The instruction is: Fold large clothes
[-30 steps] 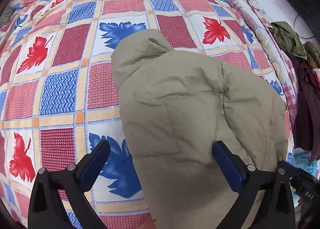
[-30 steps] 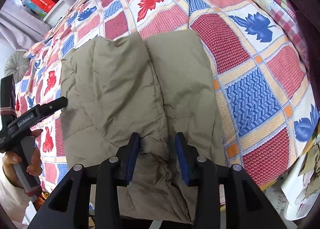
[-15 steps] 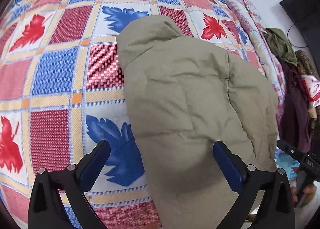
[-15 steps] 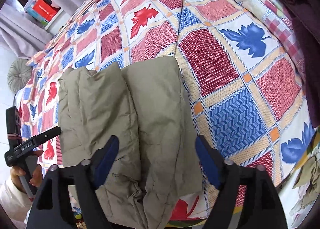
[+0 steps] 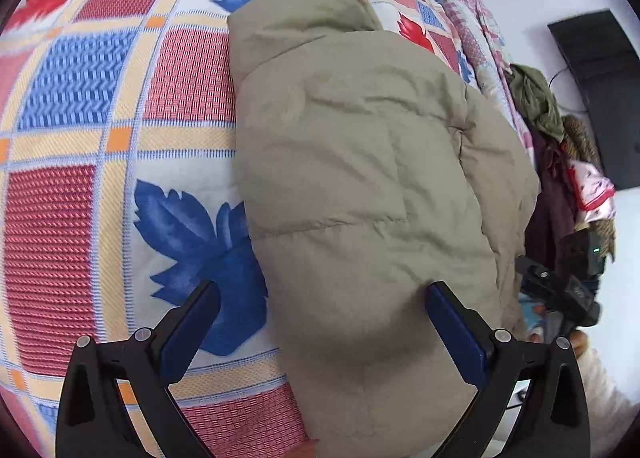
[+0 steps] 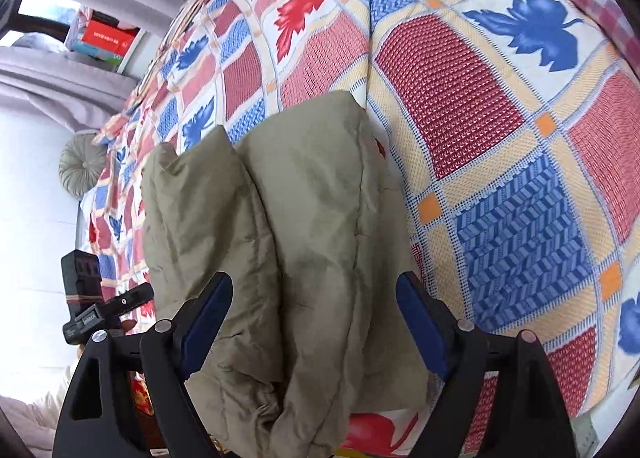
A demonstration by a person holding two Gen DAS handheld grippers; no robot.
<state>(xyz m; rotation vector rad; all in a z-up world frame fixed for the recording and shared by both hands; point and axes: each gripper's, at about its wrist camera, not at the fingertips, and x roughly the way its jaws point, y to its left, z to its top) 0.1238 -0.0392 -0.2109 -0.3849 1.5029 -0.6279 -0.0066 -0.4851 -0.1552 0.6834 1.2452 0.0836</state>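
Jacket [image 5: 360, 177] lies folded on the bed [image 5: 80, 137] near its edge, so both the left gripper [image 5: 320, 322] and the right gripper [image 6: 312, 318] hang over it, the left spread wide, the right opening, holding nothing.

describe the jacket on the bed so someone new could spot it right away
Start at the bed, covered by a checked bedspread of red and blue squares with leaf prints. Near its front edge lies a puffy jacket, folded into a thick bundle. It is the only plain olive-tan thing there, quilted and unpatterned against the busy print.
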